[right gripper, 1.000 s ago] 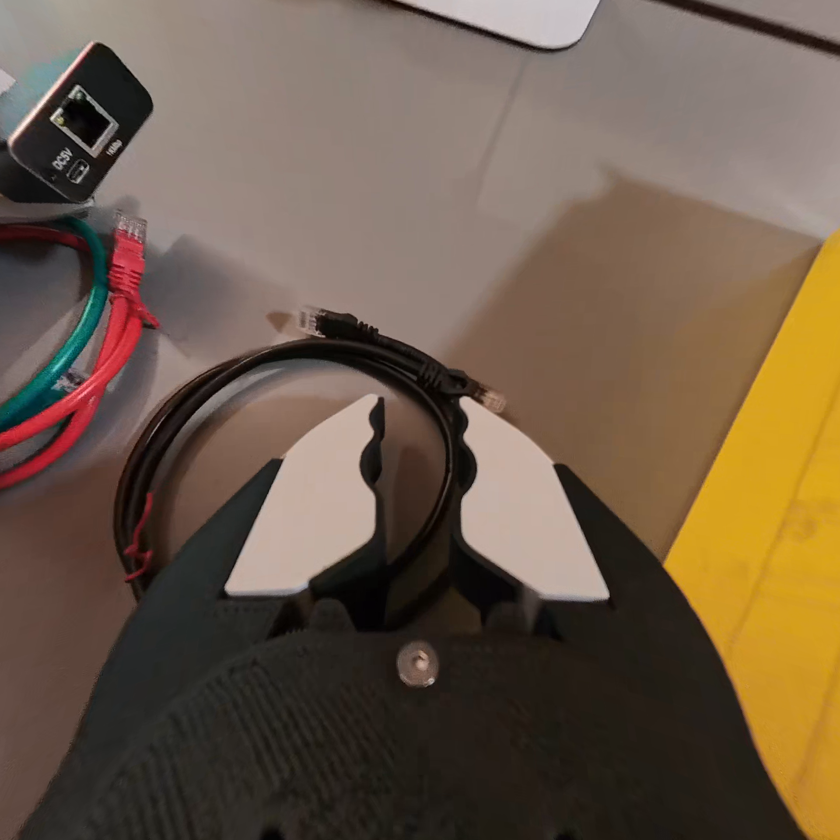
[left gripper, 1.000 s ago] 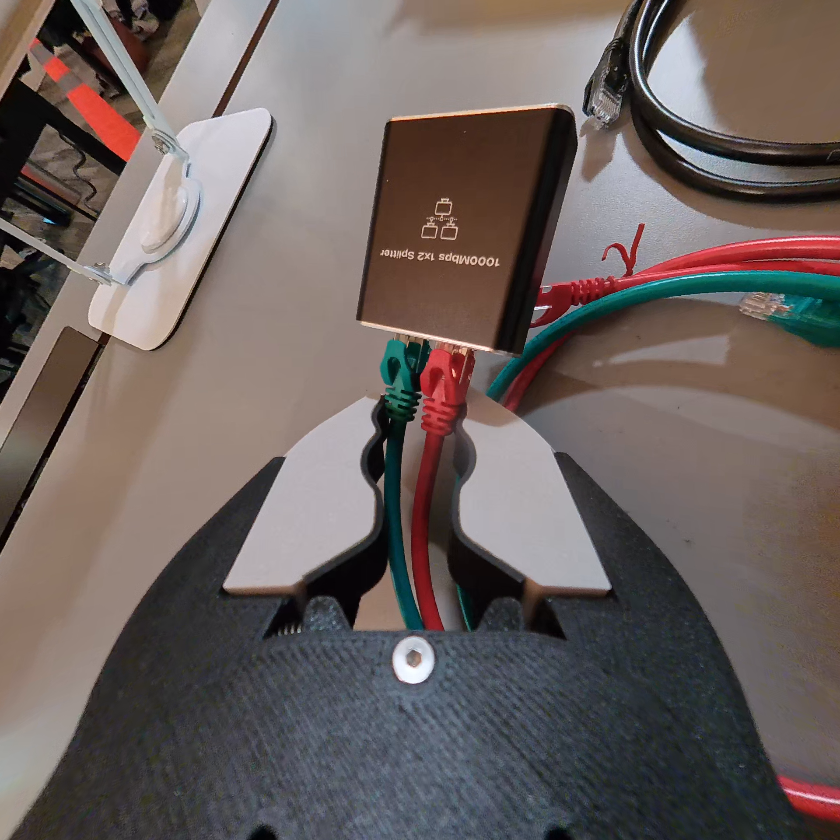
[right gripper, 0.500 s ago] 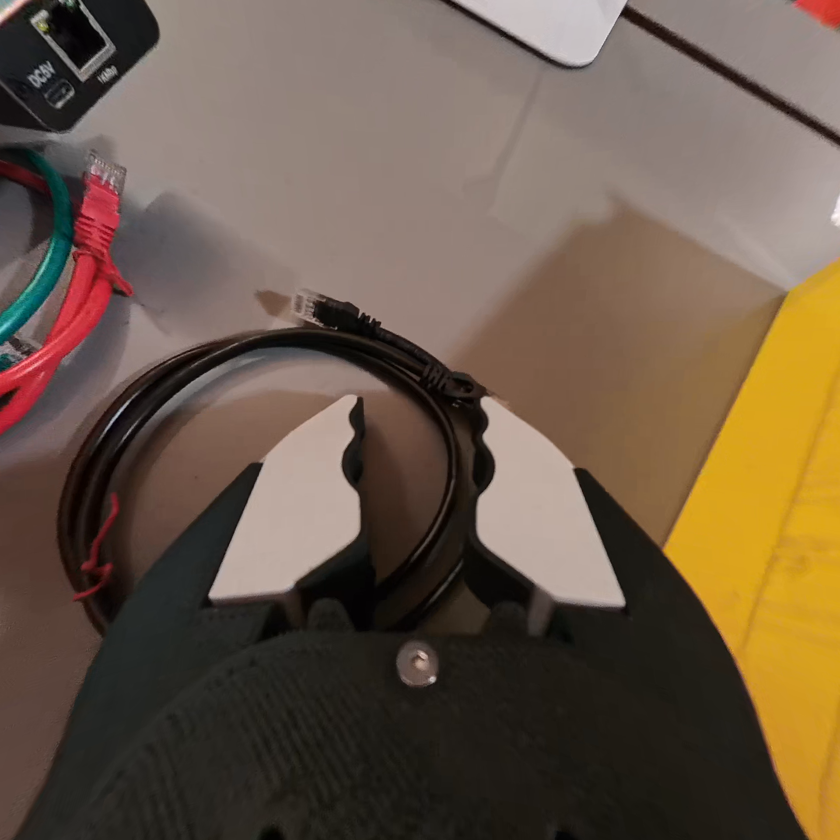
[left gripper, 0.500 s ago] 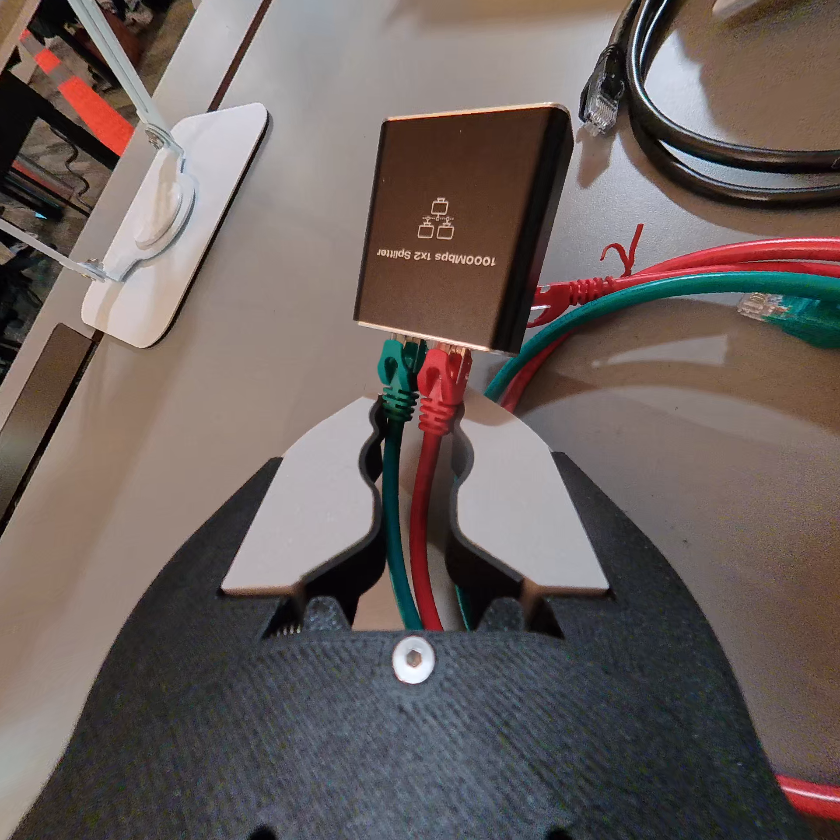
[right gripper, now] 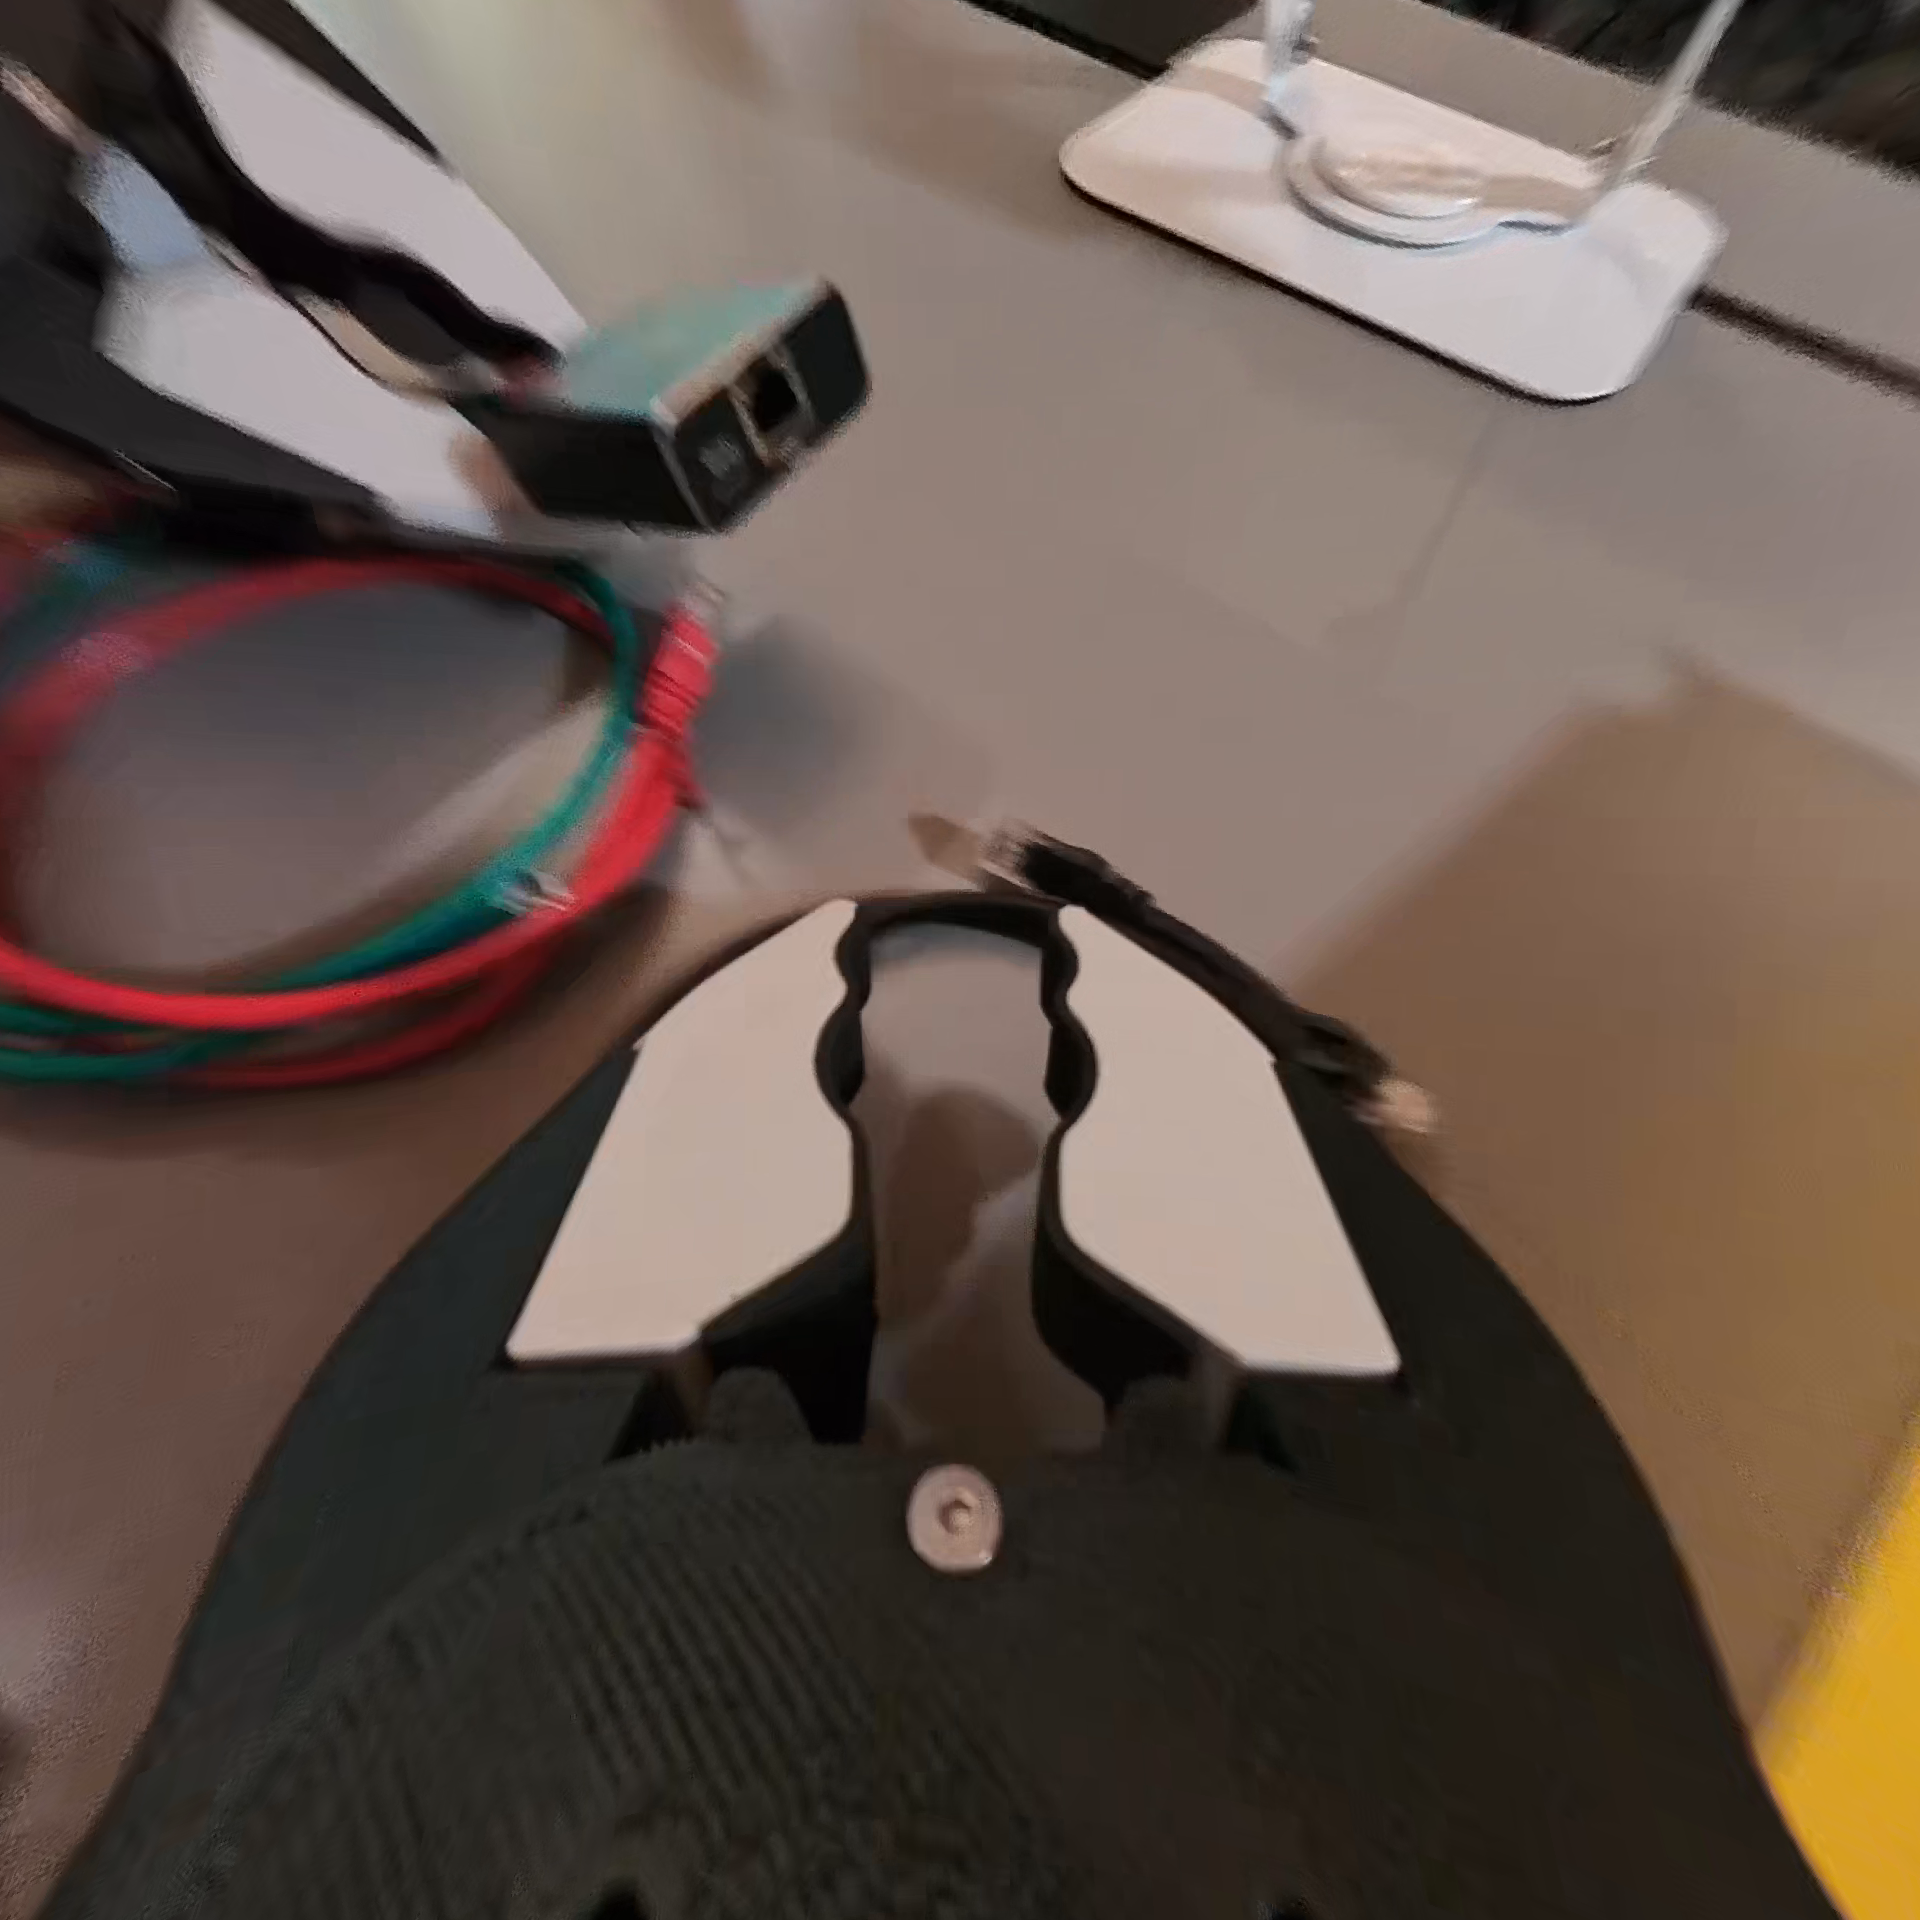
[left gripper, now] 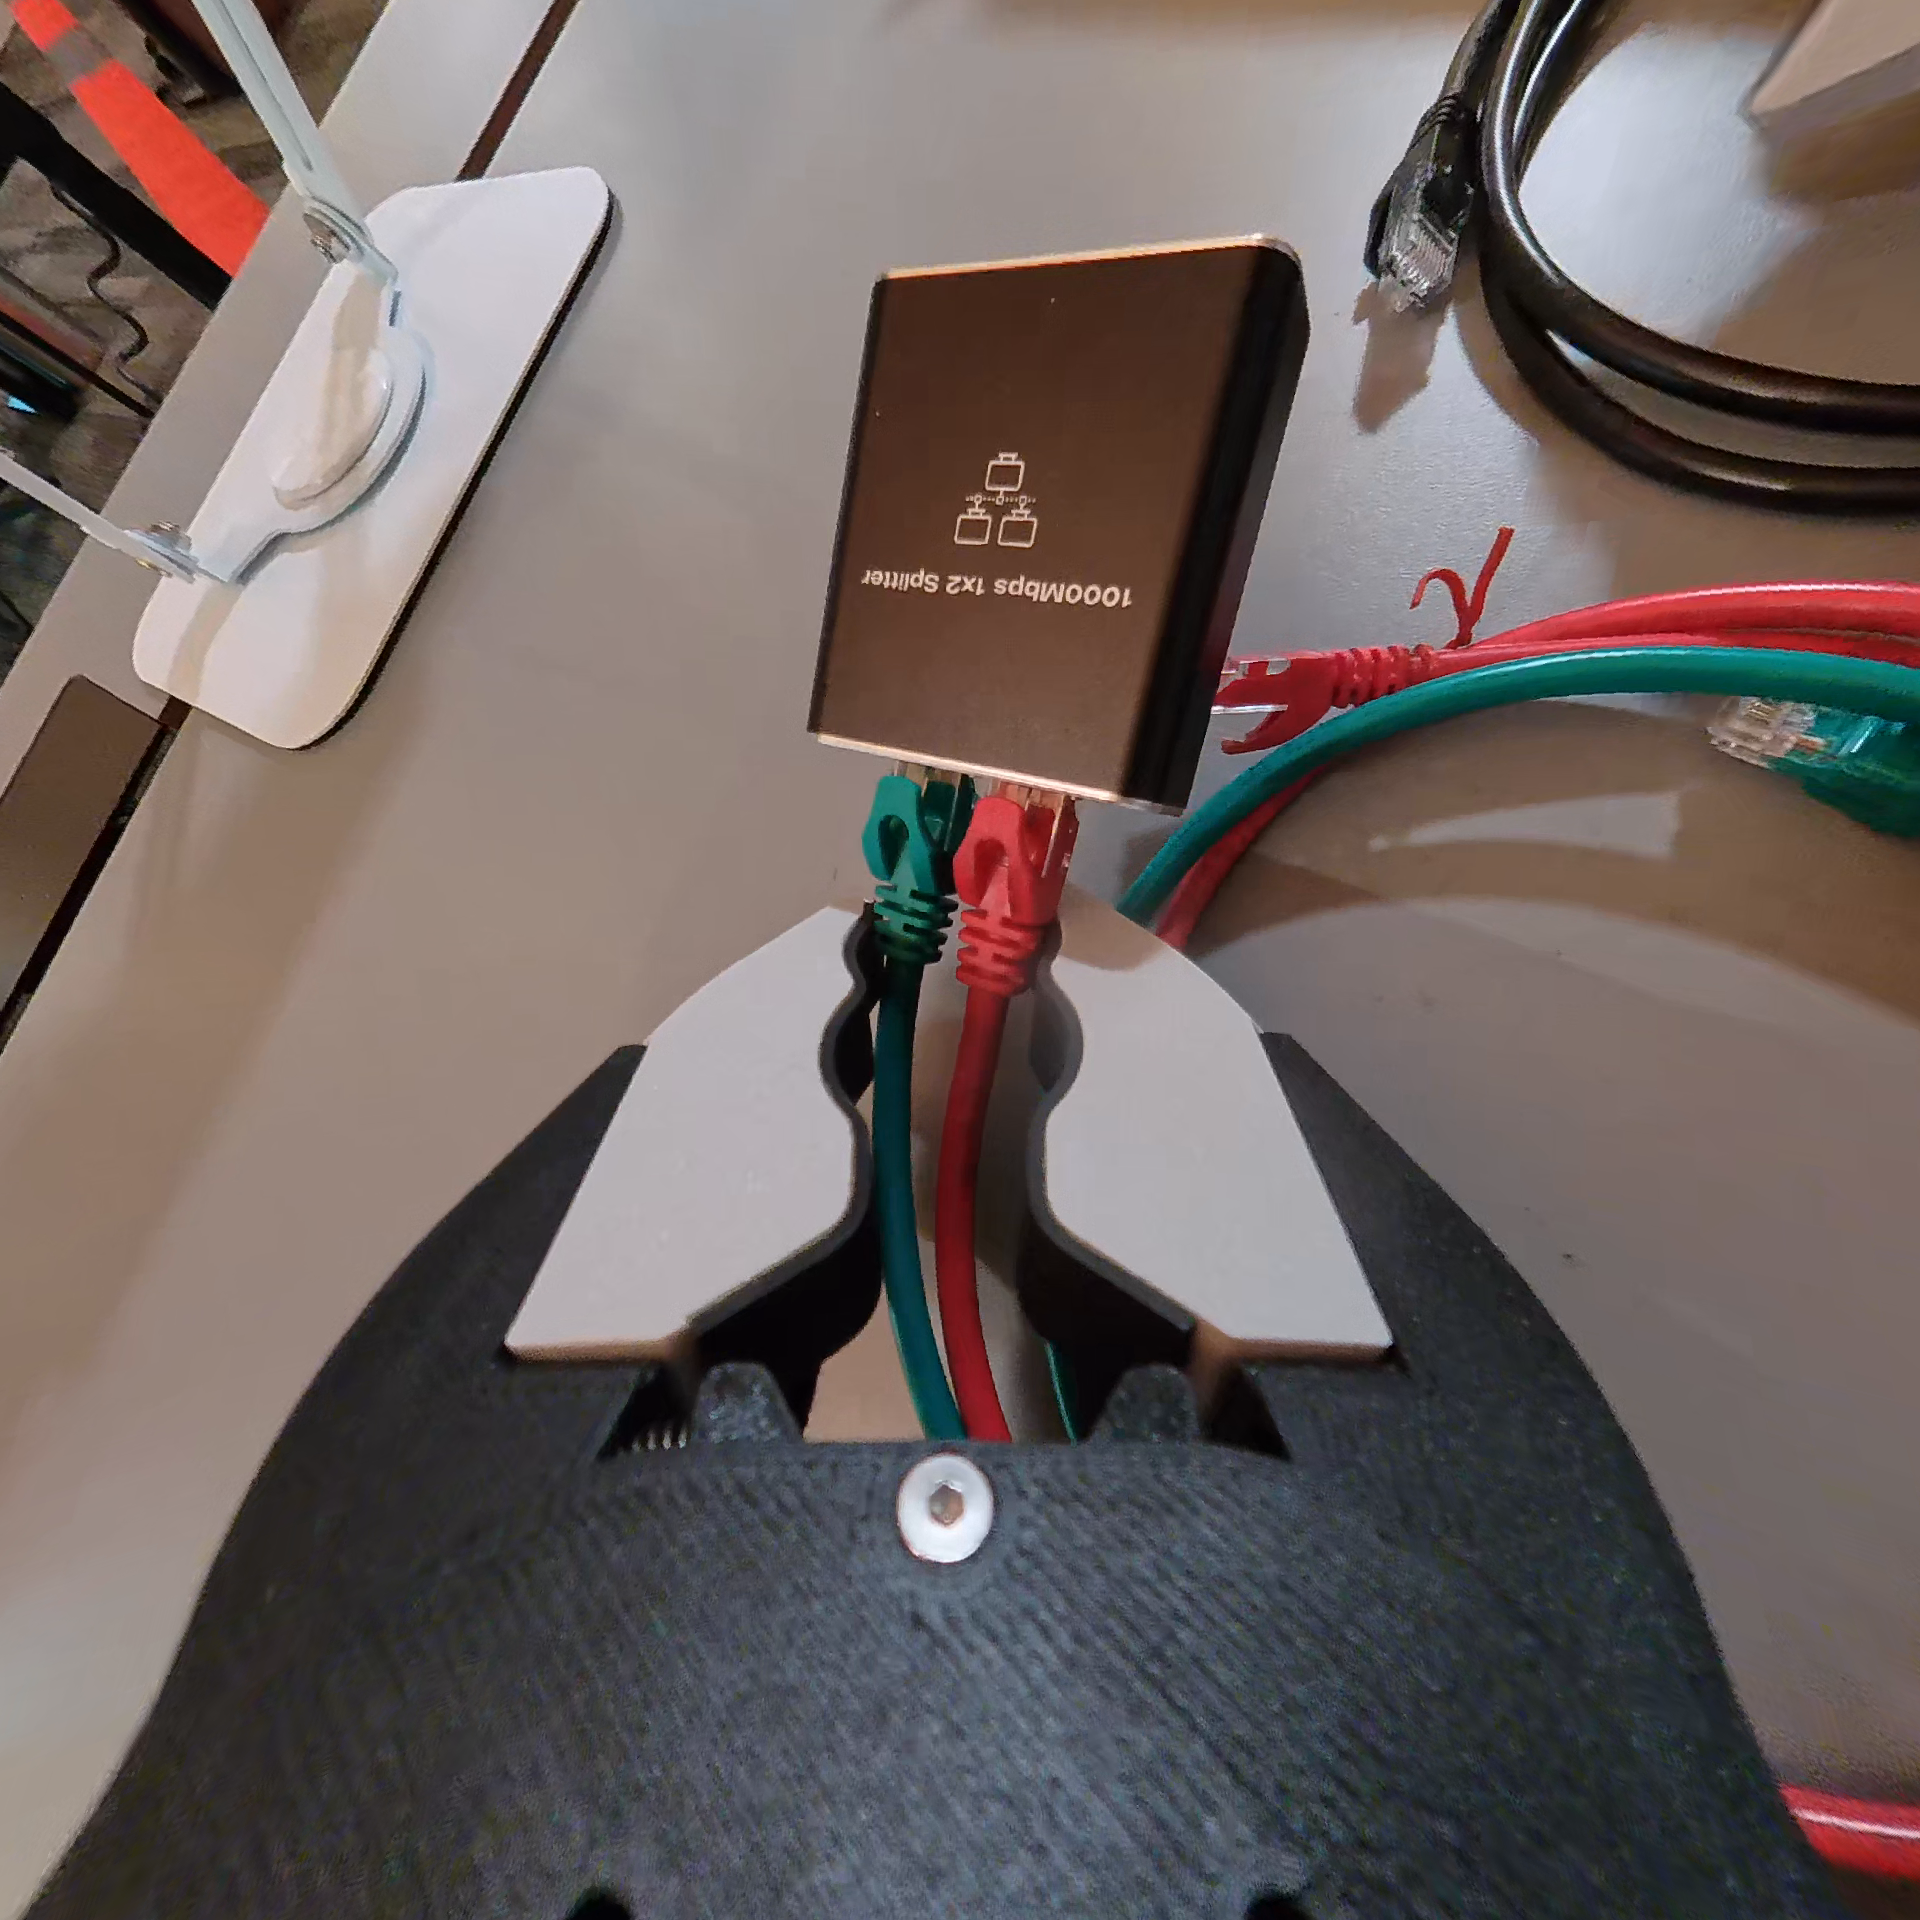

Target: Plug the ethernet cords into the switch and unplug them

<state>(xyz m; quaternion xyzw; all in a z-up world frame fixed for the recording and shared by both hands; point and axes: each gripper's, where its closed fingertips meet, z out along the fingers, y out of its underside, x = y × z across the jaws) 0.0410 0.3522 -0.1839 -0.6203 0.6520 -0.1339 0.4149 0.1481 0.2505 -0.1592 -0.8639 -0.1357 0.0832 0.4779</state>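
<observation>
A black switch (left gripper: 1049, 499) hangs just above the grey table with a green plug (left gripper: 914, 842) and a red plug (left gripper: 1013, 862) in its near ports. My left gripper (left gripper: 956, 925) is shut on the green and red cords just behind those plugs. The cords' free red plug (left gripper: 1299, 675) and free green plug (left gripper: 1787, 727) lie to the right. The blurred right wrist view shows the switch (right gripper: 717, 416) with an empty port facing me. My right gripper (right gripper: 951, 914) is open and empty. The coiled black cord's plug (right gripper: 987, 847) lies just past its tips.
The red and green cord coil (right gripper: 416, 977) lies left of the right gripper. The black cord coil (left gripper: 1558, 343) lies right of the switch. A white stand base (left gripper: 343, 447) sits on the left, also seen far right (right gripper: 1403, 239). A yellow surface (right gripper: 1849, 1662) borders the right.
The right gripper has pulled back and tilted up fast, so the black cord loop is no longer between its fingers; its jaws opened wider, then narrowed. The left gripper still holds the cords, barely moved.
</observation>
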